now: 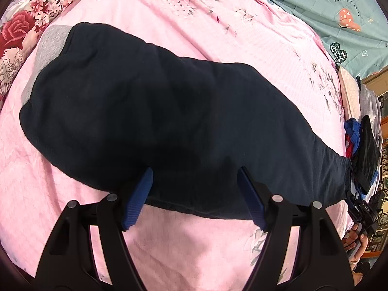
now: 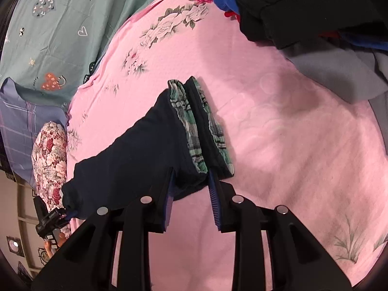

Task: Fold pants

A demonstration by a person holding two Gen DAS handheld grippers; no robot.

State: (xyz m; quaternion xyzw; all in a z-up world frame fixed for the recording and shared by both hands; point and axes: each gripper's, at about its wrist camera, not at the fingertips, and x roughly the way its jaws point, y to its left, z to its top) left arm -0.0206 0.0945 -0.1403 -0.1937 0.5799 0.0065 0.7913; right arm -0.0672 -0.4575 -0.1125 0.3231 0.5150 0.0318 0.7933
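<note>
Dark navy pants lie folded lengthwise on a pink floral bedspread, with a grey waistband at the far left. My left gripper is open, its blue fingertips over the near edge of the pants near the middle. In the right wrist view the pants end in cuffs with green plaid lining. My right gripper stands open with its fingers either side of the near cuff corner.
A pile of dark, blue and grey clothes lies at the bed's far right. A teal patterned quilt and a red floral pillow border the pink bedspread. The other gripper shows at the right edge.
</note>
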